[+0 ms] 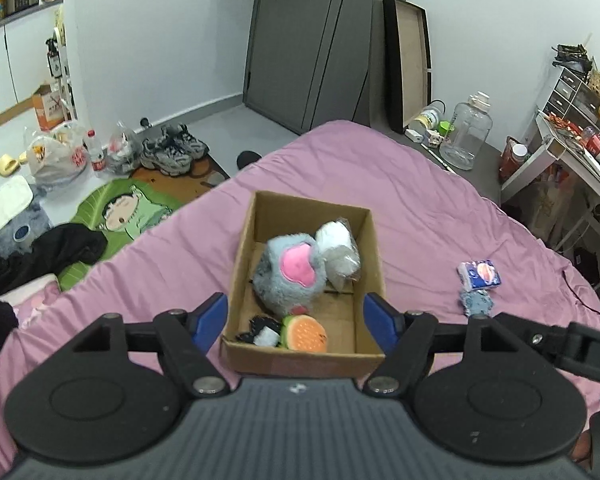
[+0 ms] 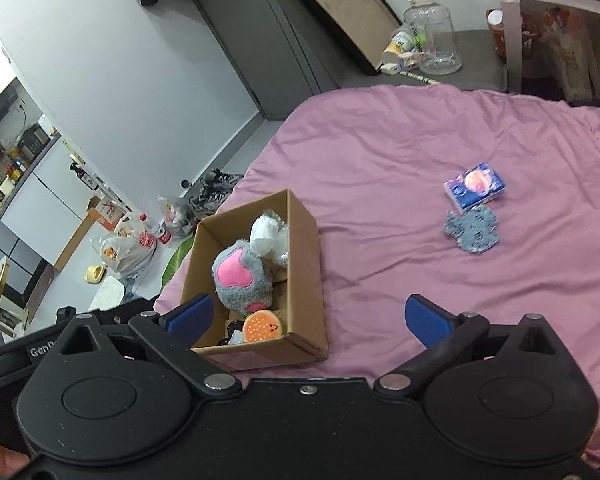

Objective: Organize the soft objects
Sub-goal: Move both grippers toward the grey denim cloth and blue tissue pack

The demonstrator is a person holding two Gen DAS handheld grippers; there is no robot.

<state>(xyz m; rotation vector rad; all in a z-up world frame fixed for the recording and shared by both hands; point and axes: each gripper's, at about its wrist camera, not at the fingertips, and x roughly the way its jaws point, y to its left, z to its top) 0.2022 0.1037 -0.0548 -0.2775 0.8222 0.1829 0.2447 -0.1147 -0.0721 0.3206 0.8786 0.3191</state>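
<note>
Black tool (image 1: 296,318), blue fingertips (image 1: 212,316), silver screws

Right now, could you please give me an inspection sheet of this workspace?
Surface: pink bedsheet, wrinkled.
Job's things: box holds grey plush, orange toy, white bundle, black-white item; tissue pack and grey cloth lie outside on the sheet.
Clutter: nothing else seen on the bed.
Grippers: left gripper and right gripper open, empty.
Cables: thin dark cord at the bed's right edge.
Surroundings: shoes, bags, jug, desk.
</note>
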